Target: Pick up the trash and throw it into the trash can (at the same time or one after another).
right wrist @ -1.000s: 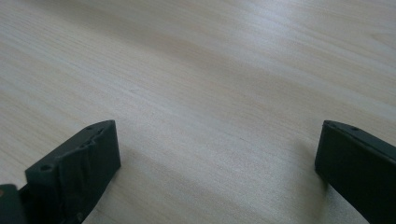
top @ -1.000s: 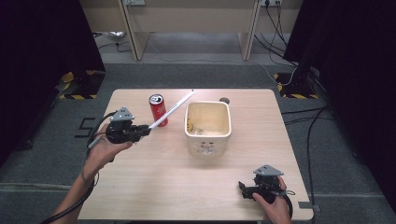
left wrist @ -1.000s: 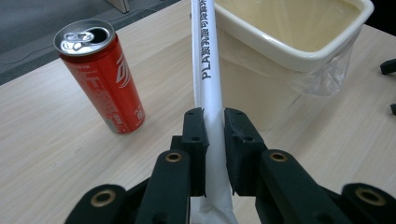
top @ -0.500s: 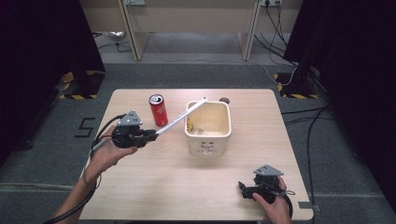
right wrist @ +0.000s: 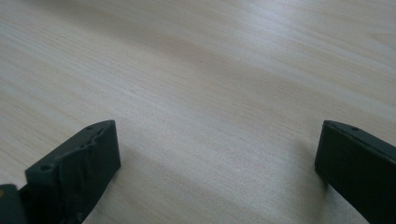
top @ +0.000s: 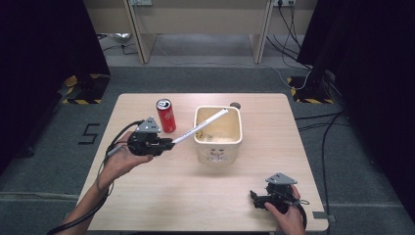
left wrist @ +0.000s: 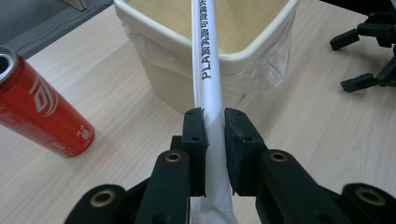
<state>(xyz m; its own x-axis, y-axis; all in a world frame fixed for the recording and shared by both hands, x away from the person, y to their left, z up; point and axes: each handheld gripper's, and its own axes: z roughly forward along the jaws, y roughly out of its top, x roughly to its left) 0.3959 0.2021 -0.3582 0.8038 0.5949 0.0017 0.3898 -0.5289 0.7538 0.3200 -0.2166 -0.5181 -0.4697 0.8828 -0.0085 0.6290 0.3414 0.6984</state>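
Red can (top: pixel 166 115) stands upright at the table's (top: pixel 147 200) left rear. Just in front of it, left gripper (top: pixel 169 142) has its jaws clamped on a wrapped white straw (top: pixel 199 127); the straw slants up to the right, its far end over the open mouth of the cream bin (top: pixel 219 142) at table centre. Right gripper (top: pixel 254 198) rests low on the table near the front right edge, jaws wide apart, nothing between them.

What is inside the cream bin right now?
The bin has a clear liner; the far end of the wrapped straw reaches over its opening. Its near wall hides part of the bottom.
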